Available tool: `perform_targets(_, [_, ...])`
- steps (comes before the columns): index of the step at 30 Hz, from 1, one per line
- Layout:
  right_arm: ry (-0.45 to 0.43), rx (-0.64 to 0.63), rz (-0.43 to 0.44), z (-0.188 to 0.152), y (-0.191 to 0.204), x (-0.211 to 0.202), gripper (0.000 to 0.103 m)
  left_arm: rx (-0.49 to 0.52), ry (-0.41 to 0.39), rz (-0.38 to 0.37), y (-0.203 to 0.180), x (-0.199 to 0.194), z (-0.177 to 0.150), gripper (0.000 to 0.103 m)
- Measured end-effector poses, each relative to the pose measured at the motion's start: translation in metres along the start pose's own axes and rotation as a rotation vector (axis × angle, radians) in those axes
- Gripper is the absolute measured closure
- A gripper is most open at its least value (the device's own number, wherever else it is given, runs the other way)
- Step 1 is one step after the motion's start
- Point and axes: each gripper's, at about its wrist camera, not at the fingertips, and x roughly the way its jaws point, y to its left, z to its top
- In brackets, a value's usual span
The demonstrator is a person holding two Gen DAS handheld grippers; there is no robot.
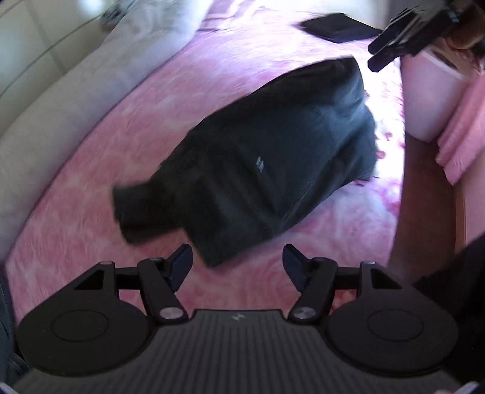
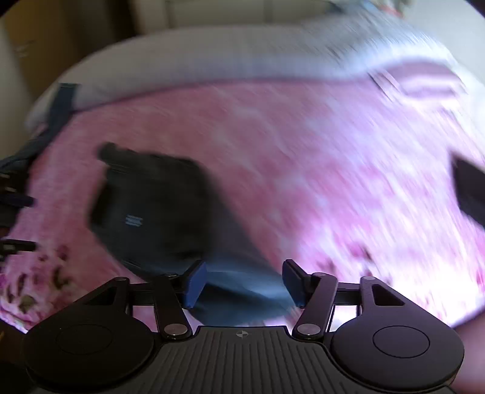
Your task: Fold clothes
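A dark folded garment (image 1: 272,151) with a small pale label lies on the pink blanket (image 1: 91,197). My left gripper (image 1: 237,257) is open just above the garment's near corner, its pads touching nothing. In the left wrist view my right gripper (image 1: 377,56) hovers past the garment's far end. The right wrist view is blurred. It shows the same garment (image 2: 151,206) to the left and my right gripper (image 2: 244,282) open, with a smeared bluish fold of cloth lying between its blue pads (image 2: 195,283) but not pinched. My left gripper (image 2: 18,222) shows at the left edge.
A second dark folded item (image 1: 336,27) (image 2: 469,191) rests farther along the blanket. White bedding (image 1: 60,106) (image 2: 182,60) borders the pink blanket. A folded pink cloth (image 1: 463,127) sits at the right edge of the left wrist view.
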Motion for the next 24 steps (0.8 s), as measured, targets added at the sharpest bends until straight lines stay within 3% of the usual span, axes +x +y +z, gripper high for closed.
perform_targets(2, [0.004, -0.120, 0.058, 0.022, 0.027, 0.012, 0.024, -0.039, 0.000, 0.004, 0.014, 0.003, -0.008, 0.041])
perform_targets(7, [0.071, -0.374, 0.141, 0.071, 0.067, 0.056, 0.022, -0.081, -0.023, -0.013, 0.012, 0.014, -0.001, 0.036])
perform_targets(10, [0.116, -0.450, 0.173, 0.097, 0.067, 0.084, 0.022, -0.090, 0.004, -0.009, 0.006, 0.021, 0.004, 0.036])
perform_targets(16, [0.220, -0.552, 0.274, 0.129, 0.056, 0.162, 0.022, -0.254, 0.020, 0.013, 0.015, 0.053, 0.025, 0.035])
perform_targets(24, [0.315, -0.709, 0.567, 0.157, 0.045, 0.299, 0.019, -0.501, 0.100, 0.152, 0.006, 0.095, 0.040, 0.035])
